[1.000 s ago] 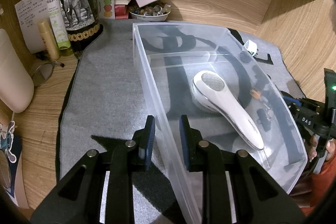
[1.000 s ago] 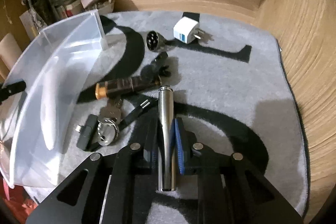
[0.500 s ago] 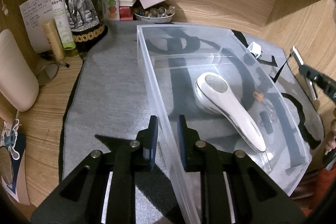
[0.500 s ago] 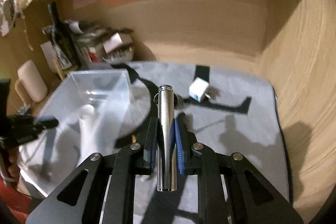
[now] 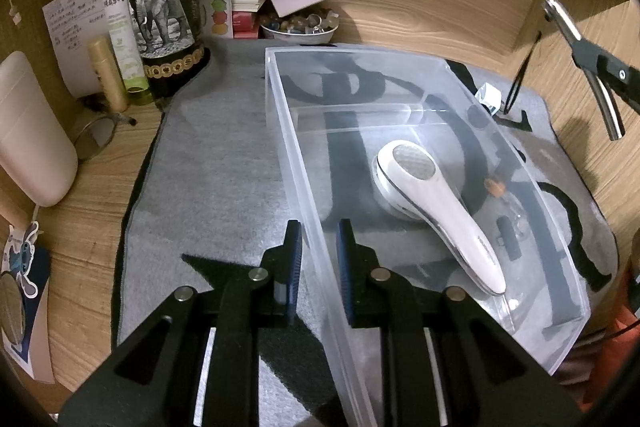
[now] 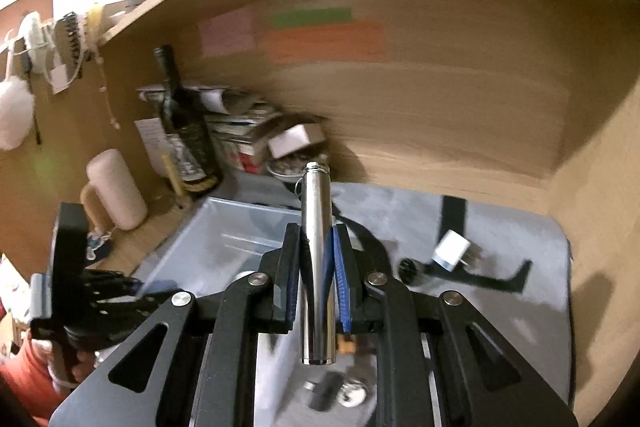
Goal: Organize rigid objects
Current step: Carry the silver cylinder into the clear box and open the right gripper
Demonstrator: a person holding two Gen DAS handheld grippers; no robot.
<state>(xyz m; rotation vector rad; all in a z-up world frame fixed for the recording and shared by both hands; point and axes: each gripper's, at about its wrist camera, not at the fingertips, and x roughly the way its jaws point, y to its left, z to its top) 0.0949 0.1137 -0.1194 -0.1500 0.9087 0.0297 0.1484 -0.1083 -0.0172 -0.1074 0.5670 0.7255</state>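
Observation:
My left gripper (image 5: 318, 251) is shut on the left wall of a clear plastic bin (image 5: 296, 163) that rests on the grey mat (image 5: 216, 179). A white handheld lint shaver (image 5: 432, 203) lies inside the bin. My right gripper (image 6: 317, 259) is shut on a silver metal cylinder (image 6: 317, 259) with a key ring and holds it high above the mat. In the left wrist view the cylinder (image 5: 600, 95) hangs in the air to the right of the bin. A white plug adapter (image 6: 452, 249), a black round part (image 6: 410, 270) and keys (image 6: 352, 395) lie on the mat.
A dark bottle with an elephant label (image 5: 160, 7), a green spray bottle (image 5: 120, 27), a gold tube (image 5: 106, 73), papers and a bowl of small items (image 5: 300, 27) crowd the back left. A cream mug (image 5: 28, 131) stands at the left. Wooden walls (image 6: 440, 87) close the back and right.
My right gripper has lifted the silver cylinder from the mat high into the air and swung toward the bin. My left gripper has stayed on the bin wall.

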